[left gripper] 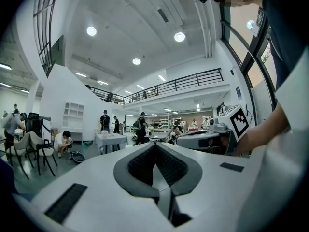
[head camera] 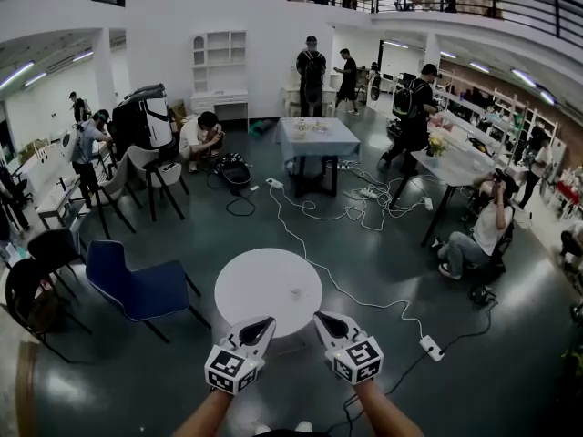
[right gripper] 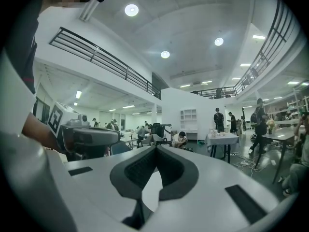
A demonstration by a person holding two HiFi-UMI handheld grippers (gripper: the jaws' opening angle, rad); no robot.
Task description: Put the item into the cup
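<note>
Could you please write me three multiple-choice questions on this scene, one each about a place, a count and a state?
1. In the head view, where does the blue plastic chair with black legs stand relative to the round white table?
A. to its left
B. to its right
C. on top of it

2. How many handheld grippers show in the head view?
A. one
B. two
C. four

3. How do the left gripper's fingers stand?
A. wide apart
B. clamped on a cup
C. together, empty

Answers:
1 A: the chair stands left of the table.
2 B: the left gripper and the right gripper sit side by side at the bottom edge.
3 C: the left gripper view shows the fingers meeting with nothing between them.
</note>
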